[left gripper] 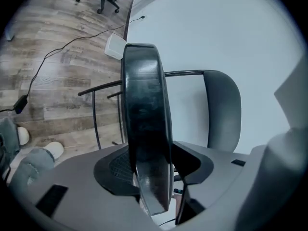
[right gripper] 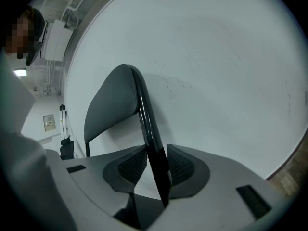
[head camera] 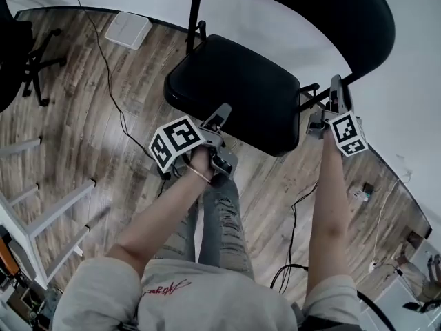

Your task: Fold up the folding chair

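Folding chair [head camera: 262, 102]: left tongs [head camera: 222, 114] clamp its seat edge [left gripper: 144, 119], right tongs [head camera: 335, 88] clamp its frame tube [right gripper: 147, 124]

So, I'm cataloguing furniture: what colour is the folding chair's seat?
Black; the seat shows best in the head view.

a black office chair [head camera: 14, 54] stands at the far left on the wood floor [head camera: 69, 129]. a black cable [head camera: 110, 81] trails past a flat white box [head camera: 127, 29] lying just beside the white wall [head camera: 413, 81].
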`<state>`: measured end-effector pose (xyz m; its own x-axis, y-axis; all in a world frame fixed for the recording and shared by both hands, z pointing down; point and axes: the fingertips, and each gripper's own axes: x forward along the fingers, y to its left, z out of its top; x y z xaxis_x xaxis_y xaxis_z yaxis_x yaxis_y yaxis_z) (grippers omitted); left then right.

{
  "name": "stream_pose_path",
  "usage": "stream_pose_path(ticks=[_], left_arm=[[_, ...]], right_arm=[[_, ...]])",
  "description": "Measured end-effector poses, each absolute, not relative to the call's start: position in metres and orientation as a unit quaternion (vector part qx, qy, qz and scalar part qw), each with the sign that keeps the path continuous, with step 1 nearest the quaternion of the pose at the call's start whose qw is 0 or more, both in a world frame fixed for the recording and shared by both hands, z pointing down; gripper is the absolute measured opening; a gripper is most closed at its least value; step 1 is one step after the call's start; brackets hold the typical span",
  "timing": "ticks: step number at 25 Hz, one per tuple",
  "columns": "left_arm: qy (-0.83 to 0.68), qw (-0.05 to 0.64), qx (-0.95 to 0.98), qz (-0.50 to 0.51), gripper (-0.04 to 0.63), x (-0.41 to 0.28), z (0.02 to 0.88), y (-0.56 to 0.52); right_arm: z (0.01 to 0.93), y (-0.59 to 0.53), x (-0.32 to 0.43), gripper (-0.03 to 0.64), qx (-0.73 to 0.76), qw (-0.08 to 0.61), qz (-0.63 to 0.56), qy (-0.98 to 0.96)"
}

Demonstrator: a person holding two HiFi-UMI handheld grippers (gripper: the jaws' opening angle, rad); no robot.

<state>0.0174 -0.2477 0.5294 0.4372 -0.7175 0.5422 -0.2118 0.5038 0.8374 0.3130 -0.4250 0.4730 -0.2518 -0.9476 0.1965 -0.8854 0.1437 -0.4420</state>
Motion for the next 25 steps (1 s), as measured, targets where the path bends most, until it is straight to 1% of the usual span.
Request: stream_pose_path(ticks=[4, 7, 14, 17, 22, 25], left_arm=[[-0.512, 0.681, 0.489, -0.188, 0.218, 0.034, 0.491, -0.303], [-0.519, 0.657, 0.514, -0.187, 0.193, 0.049, 0.466, -0.344], [-0.531, 0.621, 0.553, -0.164, 0.173, 0.072, 0.443, -0.409], [-0.536, 0.617, 0.552, -0.164, 0.175, 0.074, 0.438, -0.422], [-0.535, 0.629, 0.539, -0.169, 0.178, 0.080, 0.433, -0.450], [-0.542, 0.632, 0.526, -0.173, 0.179, 0.084, 0.431, -0.465]], right_arm=[[0.460, -0.438, 0.317, 0.120, -0.593, 0.068, -0.238, 0.766], [0.451, -0.449, 0.317, 0.120, -0.582, 0.045, -0.226, 0.780], [0.446, -0.467, 0.318, 0.110, -0.584, -0.011, -0.202, 0.786], [0.444, -0.471, 0.317, 0.110, -0.585, -0.033, -0.191, 0.787], [0.443, -0.479, 0.315, 0.103, -0.578, -0.108, -0.180, 0.789], [0.443, -0.483, 0.315, 0.103, -0.571, -0.135, -0.181, 0.789]])
